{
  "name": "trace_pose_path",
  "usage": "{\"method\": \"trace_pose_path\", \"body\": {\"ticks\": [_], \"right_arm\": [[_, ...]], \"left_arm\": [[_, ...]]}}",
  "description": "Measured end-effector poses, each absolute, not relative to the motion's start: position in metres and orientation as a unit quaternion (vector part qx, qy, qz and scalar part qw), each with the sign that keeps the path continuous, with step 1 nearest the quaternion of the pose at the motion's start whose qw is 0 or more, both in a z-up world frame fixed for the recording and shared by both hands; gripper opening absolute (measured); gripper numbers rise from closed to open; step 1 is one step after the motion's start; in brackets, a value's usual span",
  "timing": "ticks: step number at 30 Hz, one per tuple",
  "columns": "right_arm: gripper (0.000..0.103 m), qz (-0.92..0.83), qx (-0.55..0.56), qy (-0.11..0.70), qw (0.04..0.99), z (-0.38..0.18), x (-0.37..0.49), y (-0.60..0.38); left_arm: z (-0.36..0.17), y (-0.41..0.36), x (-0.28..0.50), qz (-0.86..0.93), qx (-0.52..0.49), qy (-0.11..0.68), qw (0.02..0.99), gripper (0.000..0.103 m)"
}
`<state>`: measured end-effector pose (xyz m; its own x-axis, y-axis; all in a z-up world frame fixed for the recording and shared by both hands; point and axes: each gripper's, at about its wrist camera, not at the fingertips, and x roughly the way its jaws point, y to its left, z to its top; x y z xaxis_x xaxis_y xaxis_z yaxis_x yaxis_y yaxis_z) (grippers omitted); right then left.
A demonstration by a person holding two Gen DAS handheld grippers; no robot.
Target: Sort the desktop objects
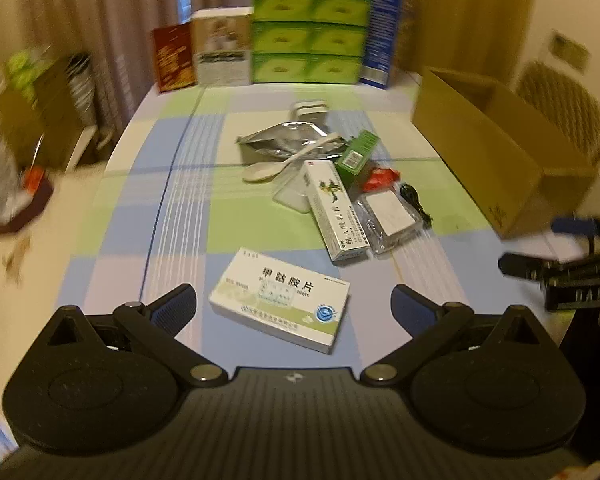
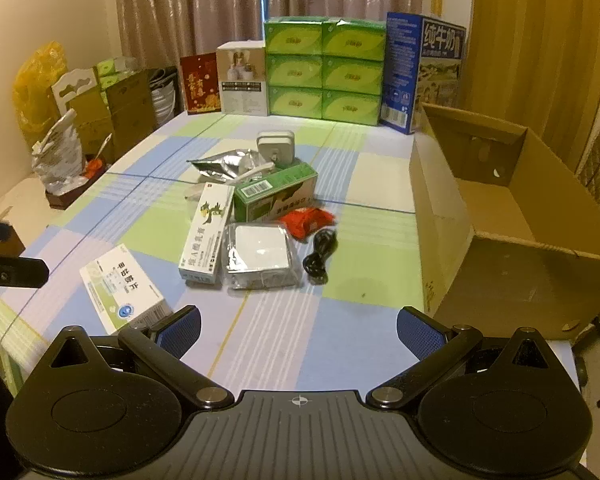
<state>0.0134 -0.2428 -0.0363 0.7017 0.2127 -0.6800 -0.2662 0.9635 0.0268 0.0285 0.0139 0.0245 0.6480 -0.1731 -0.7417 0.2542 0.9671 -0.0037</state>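
Both grippers hang above the near edge of a table (image 2: 340,344) covered in a blue, green and white checked cloth, each tilted forward and down toward the clutter in the middle.

The left gripper (image 1: 294,304) has its jaws spread wide with nothing between the pads. A flat white medicine box (image 1: 280,300) lies on the cloth just ahead of it, in line with the gap between the fingers but not touched by either one. The left wrist view is smeared at its edges.

The right gripper (image 2: 298,330) is also spread wide and empty, over bare cloth. In its view the flat white medicine box (image 2: 124,294) lies to the left of the left finger, and the tip of the other gripper shows at the far left edge.

The things to sort lie in a loose heap at the table's centre: a long white carton (image 2: 206,234), touching a clear-wrapped white square pack (image 2: 260,256) on its right; a green carton (image 2: 276,192) behind them; a red wrapper (image 2: 308,220) and a coiled black cable (image 2: 320,254) just beside the pack; a silver foil bag (image 2: 224,166) with a white spoon (image 1: 284,160) lying across it; and a small white adapter (image 2: 276,148) at the back.

An open cardboard box (image 2: 500,240) stands on the right side of the table, well apart from the heap. Stacked green tissue boxes (image 2: 324,70) and a blue milk carton (image 2: 420,68) line the far edge before the curtains.
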Motion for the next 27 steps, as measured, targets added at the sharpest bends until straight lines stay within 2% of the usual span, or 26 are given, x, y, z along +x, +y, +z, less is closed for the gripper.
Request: {"method": "trace_pose_path", "body": {"ticks": [9,14,20,27], "right_arm": [[0.101,0.169,-0.045,0.376,0.910,-0.053,0.026,-0.238],[0.101,0.217,-0.076,0.386,0.893,-0.062,0.042,-0.231],[0.101,0.284,-0.166,0.393,0.859,-0.067,0.072,-0.211],[0.101,0.377,-0.329,0.377,0.779,-0.078,0.104,-0.183]], "left_arm": [[0.001,0.015,0.052,-0.210,0.159,0.426,0.866,0.102],[-0.021,0.012,0.062,-0.273,0.264,0.418,0.826,0.102],[-0.042,0.009,0.077,-0.346,0.339,0.402,0.777,0.102],[-0.058,0.002,0.097,-0.415,0.401,0.383,0.721,0.101]]}}
